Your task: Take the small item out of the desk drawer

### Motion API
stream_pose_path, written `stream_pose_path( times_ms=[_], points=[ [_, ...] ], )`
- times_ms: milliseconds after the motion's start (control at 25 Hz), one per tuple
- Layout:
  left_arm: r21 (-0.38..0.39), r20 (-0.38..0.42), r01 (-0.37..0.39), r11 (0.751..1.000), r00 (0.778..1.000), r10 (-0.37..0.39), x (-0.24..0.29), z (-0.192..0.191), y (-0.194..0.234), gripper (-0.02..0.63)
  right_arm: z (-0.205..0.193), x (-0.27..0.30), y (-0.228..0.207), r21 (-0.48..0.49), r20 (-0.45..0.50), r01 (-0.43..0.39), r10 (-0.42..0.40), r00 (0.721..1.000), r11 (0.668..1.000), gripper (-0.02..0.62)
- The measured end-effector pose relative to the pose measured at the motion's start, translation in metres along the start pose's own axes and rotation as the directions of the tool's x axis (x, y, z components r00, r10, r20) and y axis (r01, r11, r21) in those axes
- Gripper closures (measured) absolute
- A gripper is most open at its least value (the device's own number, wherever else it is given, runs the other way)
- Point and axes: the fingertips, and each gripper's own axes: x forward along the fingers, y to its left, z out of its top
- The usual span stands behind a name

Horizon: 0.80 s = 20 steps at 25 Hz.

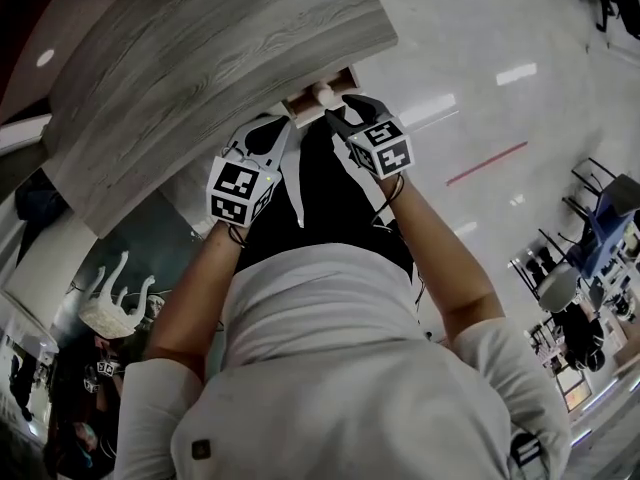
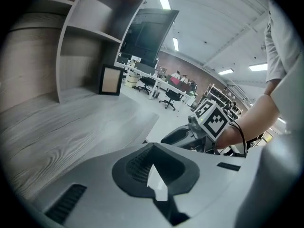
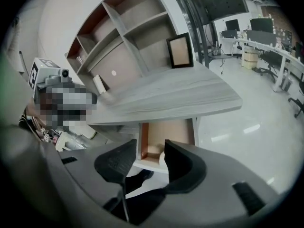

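The drawer [image 1: 303, 102] stands pulled out under the edge of the grey wooden desk [image 1: 200, 78]. A small pale item [image 1: 323, 93] lies at its front. My right gripper [image 1: 343, 110] hovers just in front of the drawer, open. In the right gripper view the drawer's wooden inside [image 3: 166, 132] shows between the spread jaws of the right gripper [image 3: 149, 147], and the pale item [image 3: 162, 158] peeks out beside the right-hand finger without touching it. My left gripper [image 1: 278, 128] sits at the desk edge to the left. Seen in its own view, the left gripper [image 2: 153, 151] is shut and empty.
A shelf unit [image 3: 118, 27] rises at the back of the desk, with a dark picture frame [image 3: 179, 51] leaning beside it. The person's legs and white shirt [image 1: 330, 368] are directly below the drawer. Office chairs and desks [image 2: 161, 87] stand farther off on the glossy floor.
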Motion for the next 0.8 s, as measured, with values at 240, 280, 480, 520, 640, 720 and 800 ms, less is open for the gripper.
stream_pose_path(
  times_ms=[240, 280, 480, 520, 640, 720, 800],
  points=[
    [-0.041, -0.073, 0.013, 0.999, 0.997, -0.016, 0.023, -0.033, 0.002, 0.595, -0.024, 0.032, -0.006, -0.026, -0.077, 0.002, -0.004, 0.997, 1.000, 0.391],
    [-0.045, -0.084, 0.012, 0.999, 0.996, -0.015, 0.025, -0.037, 0.002, 0.595, -0.027, 0.036, -0.006, -0.030, -0.088, 0.006, -0.008, 0.996, 1.000, 0.390],
    [-0.059, -0.129, 0.004, 0.998, 0.992, -0.011, 0.040, -0.054, 0.004, 0.595, -0.042, 0.057, -0.018, -0.013, -0.137, 0.039, -0.040, 0.990, 0.999, 0.375],
    [-0.062, -0.134, 0.003, 0.998, 0.991, -0.011, 0.043, -0.056, 0.004, 0.595, -0.046, 0.060, -0.020, -0.010, -0.147, 0.043, -0.044, 0.988, 0.999, 0.371],
    [-0.071, -0.145, -0.001, 0.997, 0.989, -0.009, 0.050, -0.062, 0.006, 0.595, -0.053, 0.070, -0.023, -0.010, -0.171, 0.047, -0.048, 0.984, 0.999, 0.364],
    [-0.074, -0.151, -0.003, 0.997, 0.988, -0.008, 0.055, -0.065, 0.006, 0.595, -0.058, 0.075, -0.026, -0.018, -0.182, 0.053, -0.055, 0.982, 0.998, 0.363],
    [-0.082, -0.156, -0.007, 0.997, 0.988, -0.006, 0.058, -0.066, 0.006, 0.595, -0.064, 0.079, -0.032, -0.020, -0.194, 0.068, -0.070, 0.978, 0.998, 0.362]
  ],
)
